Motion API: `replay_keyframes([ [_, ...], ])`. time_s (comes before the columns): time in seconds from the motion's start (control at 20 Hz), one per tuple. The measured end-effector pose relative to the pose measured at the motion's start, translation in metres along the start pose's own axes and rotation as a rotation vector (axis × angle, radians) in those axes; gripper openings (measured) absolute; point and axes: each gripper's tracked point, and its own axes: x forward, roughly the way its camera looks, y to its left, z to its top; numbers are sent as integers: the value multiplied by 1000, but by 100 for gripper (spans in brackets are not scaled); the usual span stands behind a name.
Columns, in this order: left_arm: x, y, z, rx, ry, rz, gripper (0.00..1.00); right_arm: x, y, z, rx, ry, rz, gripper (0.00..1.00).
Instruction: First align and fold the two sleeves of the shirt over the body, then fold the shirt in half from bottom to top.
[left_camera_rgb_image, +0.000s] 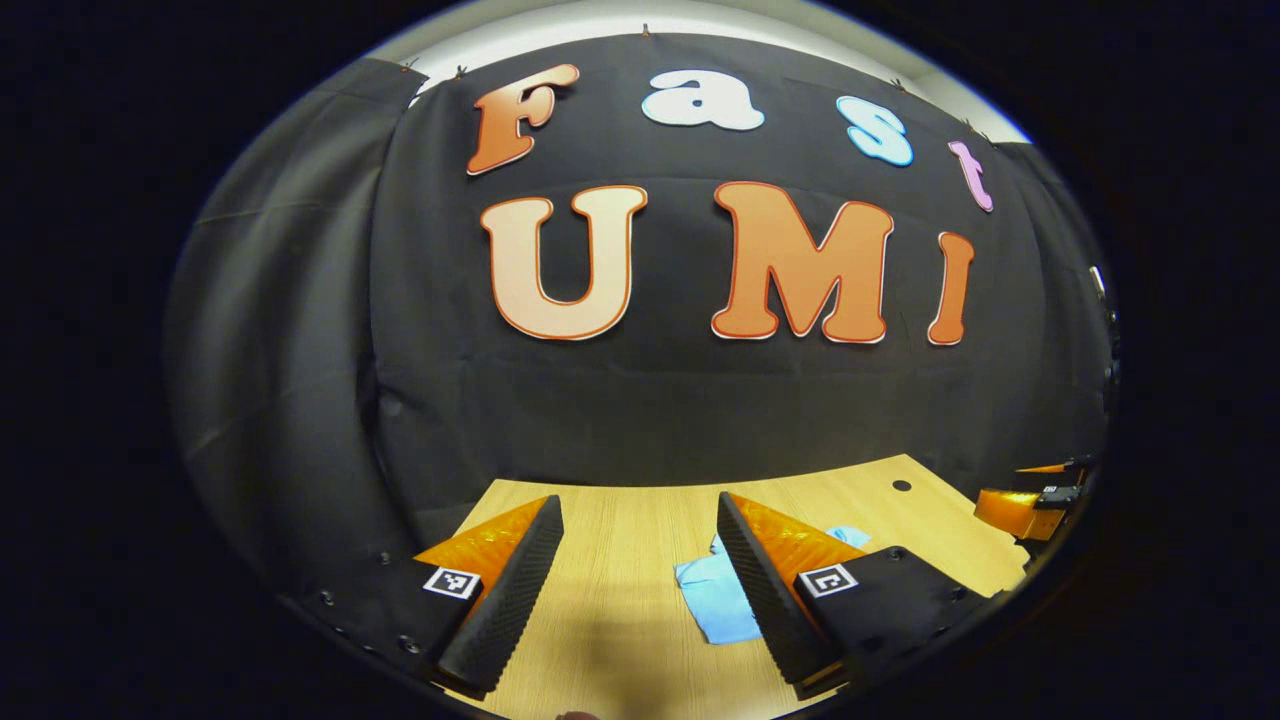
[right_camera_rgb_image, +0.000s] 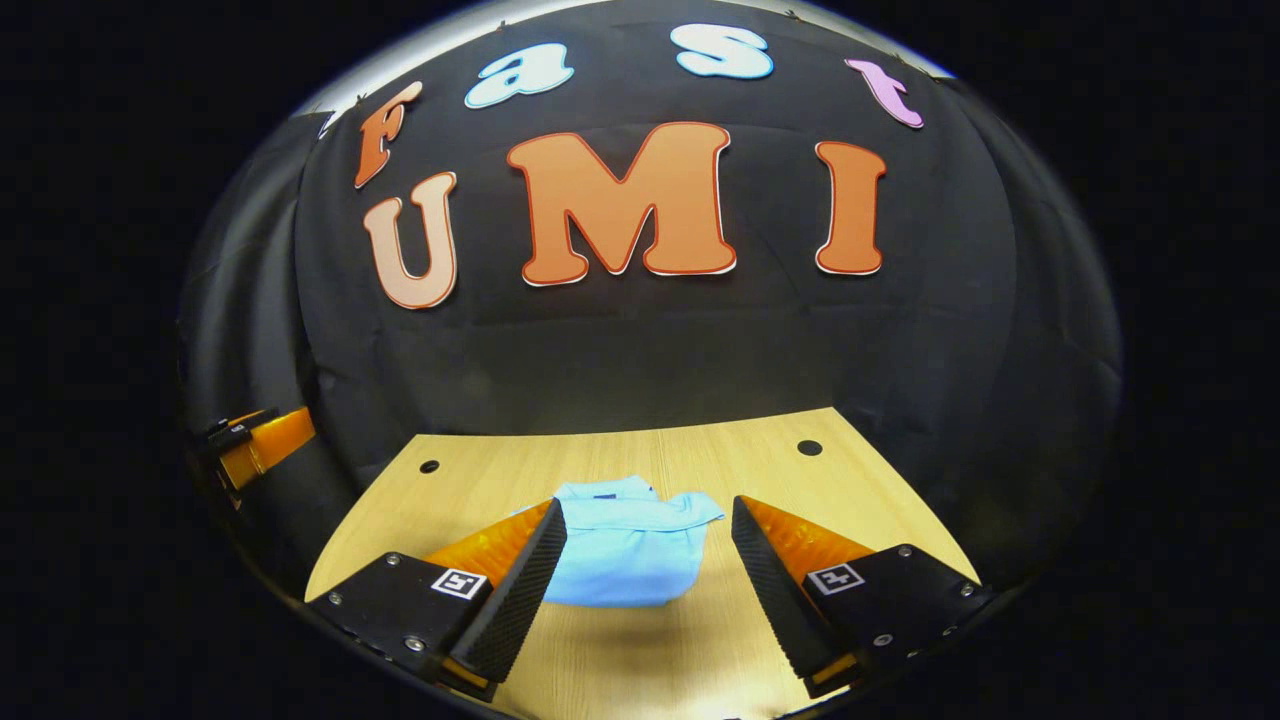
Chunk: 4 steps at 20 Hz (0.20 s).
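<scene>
A light blue shirt (right_camera_rgb_image: 625, 548) lies folded into a small bundle on the wooden table (right_camera_rgb_image: 620, 460), collar end toward the back wall. My right gripper (right_camera_rgb_image: 648, 535) hovers open just in front of it, the bundle showing between its fingers. In the left gripper view the shirt (left_camera_rgb_image: 715, 595) peeks out beside the right finger, partly hidden by it. My left gripper (left_camera_rgb_image: 640, 530) is open over bare wood, to the left of the shirt. The right gripper (left_camera_rgb_image: 1030, 500) shows at the far right edge of the left gripper view, and the left gripper (right_camera_rgb_image: 255, 445) at the left edge of the right gripper view.
The table (left_camera_rgb_image: 620, 520) ends at the black cloth wall at the back. Two dark round holes (right_camera_rgb_image: 429, 466) (right_camera_rgb_image: 809, 447) sit in the tabletop near its back corners. Bare wood lies in front of and to both sides of the shirt.
</scene>
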Motion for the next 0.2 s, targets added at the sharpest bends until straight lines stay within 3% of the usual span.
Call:
replay_keyframes([
  [0.2, -8, 6, 7, 2, -26, 13, 100, -2, -1, -1, -6, -2, -8, 100],
])
